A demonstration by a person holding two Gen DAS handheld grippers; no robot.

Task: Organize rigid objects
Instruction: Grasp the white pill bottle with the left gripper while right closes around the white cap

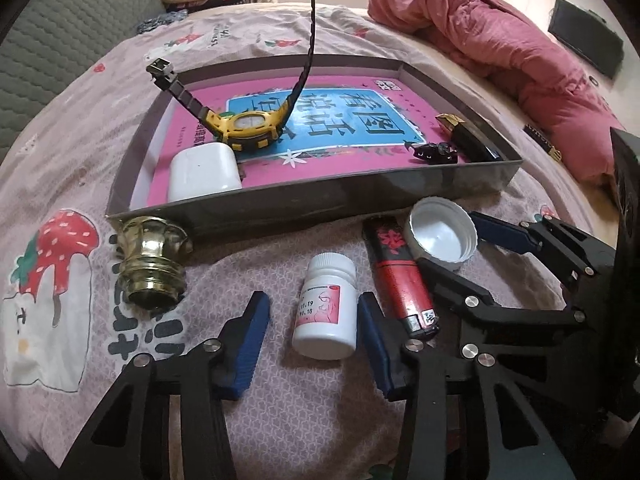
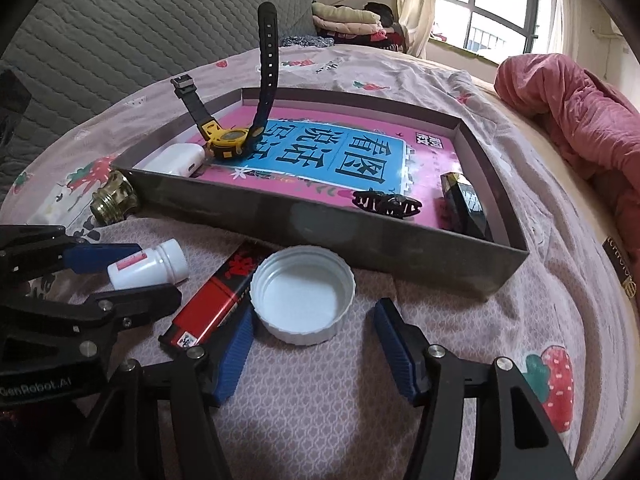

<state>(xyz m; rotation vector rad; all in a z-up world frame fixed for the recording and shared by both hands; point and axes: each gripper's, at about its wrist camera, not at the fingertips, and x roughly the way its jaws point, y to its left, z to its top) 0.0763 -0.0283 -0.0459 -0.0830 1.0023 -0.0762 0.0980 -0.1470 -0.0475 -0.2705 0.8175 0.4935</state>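
My left gripper [image 1: 314, 334] is open, its blue pads either side of a white pill bottle [image 1: 326, 306] lying on the bed; the bottle also shows in the right wrist view [image 2: 150, 266]. My right gripper [image 2: 314, 346] is open around a white jar lid [image 2: 303, 294], also seen from the left wrist [image 1: 440, 234]. A red and black lighter [image 1: 400, 278] lies between bottle and lid. A brass fitting [image 1: 154, 266] lies left. The grey tray [image 1: 352, 188] holds a yellow watch [image 1: 250, 126], a white earbud case [image 1: 204, 172], a black hair clip [image 2: 386, 204] and a black box [image 2: 466, 204].
The tray [image 2: 400, 240] stands on a pink patterned bedsheet and is lined with a pink and blue book. A red quilt [image 1: 500, 48] is heaped at the right. A grey padded headboard [image 2: 140, 32] and folded clothes lie beyond.
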